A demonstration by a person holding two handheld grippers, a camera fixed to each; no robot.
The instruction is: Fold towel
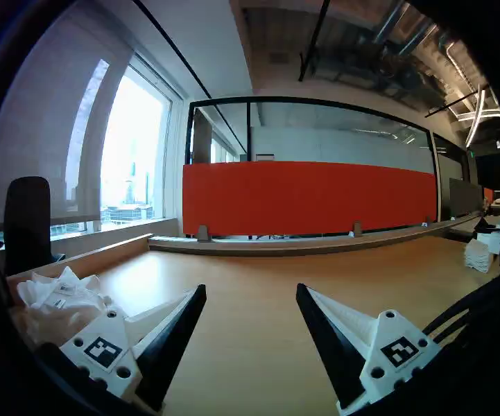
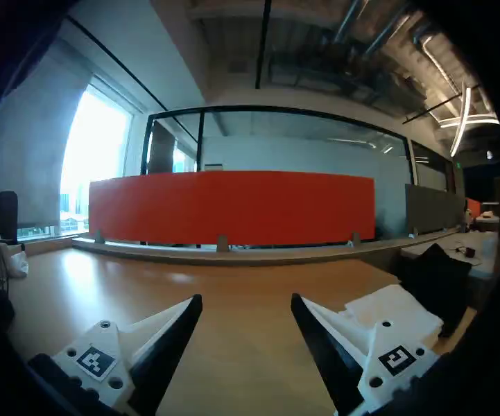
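Note:
My left gripper [image 1: 251,286] hovers open over the bare wooden table [image 1: 263,277], nothing between its fingers. A heap of crumpled white towels [image 1: 59,298] lies at the table's left end, just left of the left finger. A neat stack of folded white towels [image 1: 478,254] sits far right in the left gripper view. My right gripper [image 2: 246,297] is open too, above the same wooden table [image 2: 236,291]. A stack of folded white towels [image 2: 395,308] lies right behind its right finger. Some crumpled white cloth [image 2: 17,263] shows at the far left of the right gripper view.
An orange divider panel [image 1: 308,197] stands along the table's far edge, with a glass wall behind it. A dark chair back [image 1: 26,222] stands at the left by the window. A black object [image 2: 437,281] rests beside the folded stack on the right.

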